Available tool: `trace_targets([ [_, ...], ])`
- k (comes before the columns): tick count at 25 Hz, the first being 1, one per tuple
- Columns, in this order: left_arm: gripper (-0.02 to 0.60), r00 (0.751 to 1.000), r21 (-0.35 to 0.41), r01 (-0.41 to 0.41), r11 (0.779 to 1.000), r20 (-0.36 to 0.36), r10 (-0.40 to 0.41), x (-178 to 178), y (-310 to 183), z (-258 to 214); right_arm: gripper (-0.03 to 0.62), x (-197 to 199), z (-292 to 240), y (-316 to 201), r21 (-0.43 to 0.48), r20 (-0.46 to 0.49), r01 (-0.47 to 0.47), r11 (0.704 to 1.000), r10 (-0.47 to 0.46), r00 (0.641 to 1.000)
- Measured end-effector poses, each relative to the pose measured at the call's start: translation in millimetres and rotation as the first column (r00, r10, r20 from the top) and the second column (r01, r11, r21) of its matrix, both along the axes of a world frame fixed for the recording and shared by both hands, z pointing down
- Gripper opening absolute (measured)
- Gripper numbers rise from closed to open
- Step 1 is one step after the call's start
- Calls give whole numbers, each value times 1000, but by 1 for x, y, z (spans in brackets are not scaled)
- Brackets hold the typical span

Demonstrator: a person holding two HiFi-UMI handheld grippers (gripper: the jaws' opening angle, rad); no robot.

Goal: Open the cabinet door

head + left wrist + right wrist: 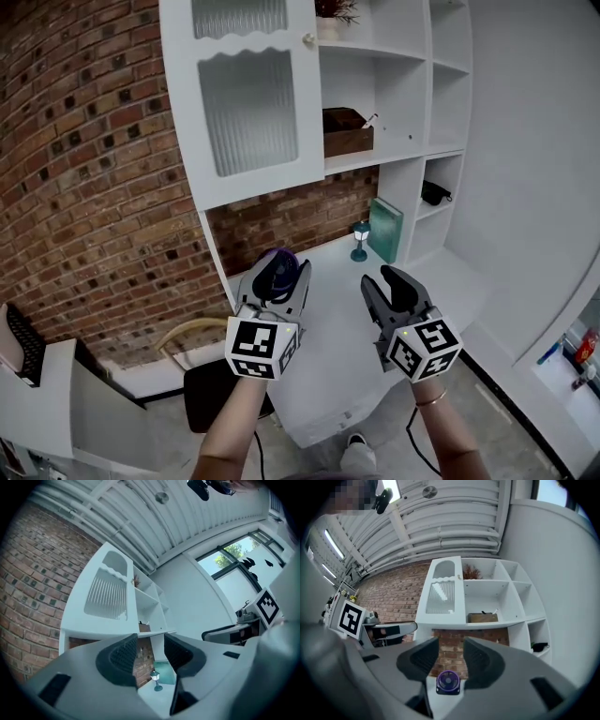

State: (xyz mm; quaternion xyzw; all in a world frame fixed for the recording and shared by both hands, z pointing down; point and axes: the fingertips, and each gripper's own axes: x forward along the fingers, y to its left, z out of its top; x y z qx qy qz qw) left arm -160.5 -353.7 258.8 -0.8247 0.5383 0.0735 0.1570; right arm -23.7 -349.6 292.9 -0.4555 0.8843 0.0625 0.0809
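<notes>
The left gripper (279, 274) and the right gripper (382, 279) were held side by side in front of the shelving. Each had its jaws apart and nothing pressed between the pads, and each gripper's own view showed only distant furniture through the gap. Well above them, the white-framed cabinet door with a ribbed glass panel (253, 112) looked shut at the upper left of the tall white shelf unit (424, 94). Its small round pale knob (308, 39) sat near the top of its right edge. In the open compartment just right of the door stood a brown wooden box (347, 131). Below, on the white counter (328, 319) against the red brick wall (84, 187), were a small teal lantern-shaped lamp (360, 241), a teal book (385, 230) standing just beside it, and a round purple fan (448, 682).
</notes>
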Motion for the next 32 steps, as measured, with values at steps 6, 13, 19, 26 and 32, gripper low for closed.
trace_targets([
  [6, 164, 997, 76, 78, 994, 13, -80, 3, -44, -41, 153, -4, -41, -49, 90, 5, 79, 993, -80, 997],
  [13, 164, 986, 169, 158, 973, 24, -164, 9, -85, -96, 155, -18, -86, -102, 159, -8, 196, 968, -198, 980],
  [19, 164, 962, 250, 234, 940, 79, -261, 16, -112, -146, 169, -32, -119, -137, 207, -24, 276, 939, -277, 961],
  [26, 164, 919, 324, 300, 897, 153, -362, 28, -139, -188, 178, -48, -145, -163, 257, -63, 334, 907, -329, 942],
  [32, 164, 894, 369, 342, 864, 157, -421, 22, -157, -223, 183, -57, -167, -182, 284, -53, 362, 888, -363, 930],
])
